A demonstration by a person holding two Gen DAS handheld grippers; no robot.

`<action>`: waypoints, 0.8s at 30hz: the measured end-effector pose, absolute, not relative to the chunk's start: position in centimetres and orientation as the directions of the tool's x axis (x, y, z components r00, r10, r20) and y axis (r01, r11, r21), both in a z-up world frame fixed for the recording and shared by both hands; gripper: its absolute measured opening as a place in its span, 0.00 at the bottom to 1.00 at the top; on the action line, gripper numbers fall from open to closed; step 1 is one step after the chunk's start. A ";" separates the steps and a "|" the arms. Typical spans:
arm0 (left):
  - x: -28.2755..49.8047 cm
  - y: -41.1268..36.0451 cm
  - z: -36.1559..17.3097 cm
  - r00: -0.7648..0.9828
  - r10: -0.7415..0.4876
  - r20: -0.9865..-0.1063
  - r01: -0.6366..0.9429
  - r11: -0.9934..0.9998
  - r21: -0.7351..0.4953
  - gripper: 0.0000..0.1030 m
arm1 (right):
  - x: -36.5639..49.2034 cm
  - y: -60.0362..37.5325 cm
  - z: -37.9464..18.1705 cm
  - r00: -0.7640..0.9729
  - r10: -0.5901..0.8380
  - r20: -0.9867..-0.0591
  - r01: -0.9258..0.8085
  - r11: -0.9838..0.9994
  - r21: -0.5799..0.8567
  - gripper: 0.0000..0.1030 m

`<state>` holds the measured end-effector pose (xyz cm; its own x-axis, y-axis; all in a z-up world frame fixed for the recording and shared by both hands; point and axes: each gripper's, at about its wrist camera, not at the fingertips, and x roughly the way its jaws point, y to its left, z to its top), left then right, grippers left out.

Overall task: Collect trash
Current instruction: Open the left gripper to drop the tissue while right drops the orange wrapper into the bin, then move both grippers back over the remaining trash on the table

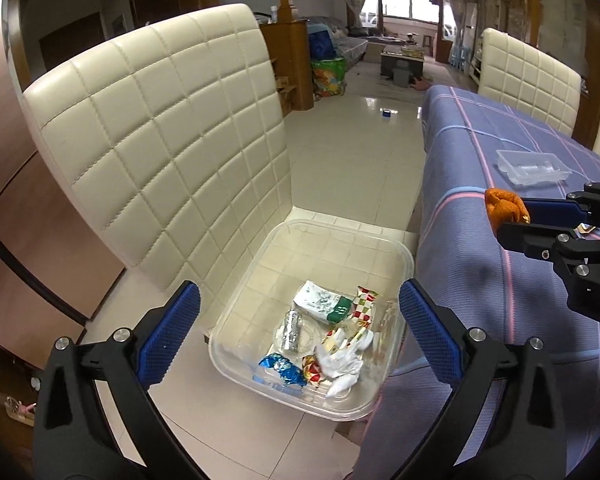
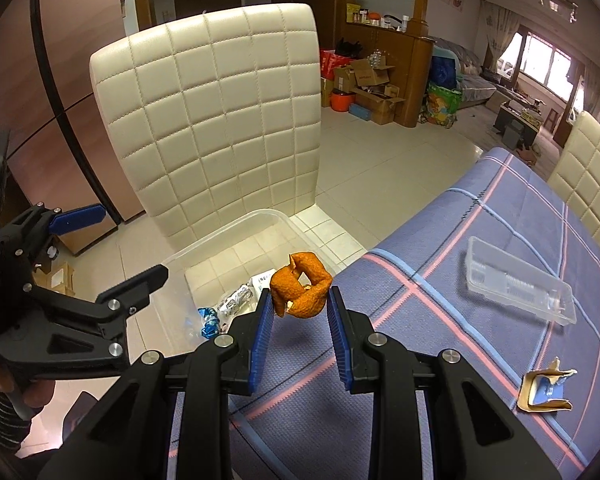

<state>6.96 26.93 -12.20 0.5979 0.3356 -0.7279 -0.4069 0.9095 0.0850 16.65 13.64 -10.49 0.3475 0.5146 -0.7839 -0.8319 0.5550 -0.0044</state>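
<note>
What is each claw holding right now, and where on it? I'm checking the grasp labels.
The right claw pinches the orange peel by its lower edges, at the fingertips. The left claw, wide open over the clear bin, holds nothing.

Two grippers (image 2: 299,292) (image 1: 300,316); three chairs (image 1: 156,136); one bin (image 1: 404,256); one orange peel (image 2: 300,290); one clear tray (image 2: 520,280)

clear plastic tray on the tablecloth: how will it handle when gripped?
The clear plastic tray looks thin-walled and moulded, so it is probably very light and may flex or crackle under the pads. Its glossy surface could be slippery. It lies flat on the tablecloth, so a push would likely slide it, not tip it.
</note>
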 end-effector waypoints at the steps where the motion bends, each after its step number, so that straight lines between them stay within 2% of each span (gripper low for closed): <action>1: 6.7 27.1 -12.2 0.597 0.336 -0.729 -0.412 0.908 0.081 0.95 | 16.7 13.7 -10.6 0.344 0.515 -0.785 -0.835 0.551 -0.005 0.27; 15: 5.2 27.6 -12.1 0.598 0.350 -0.721 -0.418 0.904 0.093 0.95 | 14.9 16.4 -10.7 0.340 0.528 -0.778 -0.867 0.497 -0.042 0.29; 16: 5.2 27.6 -12.1 0.597 0.351 -0.721 -0.418 0.904 0.093 0.95 | 14.9 16.5 -10.8 0.341 0.523 -0.781 -0.866 0.497 -0.046 0.31; 17: 5.1 27.7 -12.1 0.597 0.351 -0.721 -0.419 0.903 0.092 0.95 | 15.0 16.6 -10.8 0.353 0.515 -0.781 -0.860 0.507 -0.054 0.42; 18: 5.1 27.7 -12.1 0.597 0.351 -0.722 -0.420 0.903 0.091 0.95 | 15.0 16.5 -10.6 0.366 0.517 -0.774 -0.854 0.516 -0.058 0.60; 19: 5.1 27.7 -12.1 0.596 0.350 -0.723 -0.421 0.903 0.089 0.95 | 15.1 16.4 -10.5 0.374 0.524 -0.765 -0.851 0.522 -0.058 0.65; 20: 5.1 27.8 -12.1 0.596 0.350 -0.723 -0.422 0.902 0.089 0.95 | 15.2 16.2 -10.3 0.378 0.534 -0.756 -0.849 0.527 -0.053 0.68; 24: 5.1 27.8 -11.9 0.595 0.349 -0.724 -0.423 0.902 0.087 0.95 | 15.8 15.4 -10.1 0.407 0.515 -0.754 -0.827 0.558 -0.065 0.68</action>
<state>5.13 27.78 -11.91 0.5951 0.3490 -0.7239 -0.4232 0.9019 0.0869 15.80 15.45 -10.05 0.4071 0.5153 -0.7541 -0.8270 0.5585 -0.0648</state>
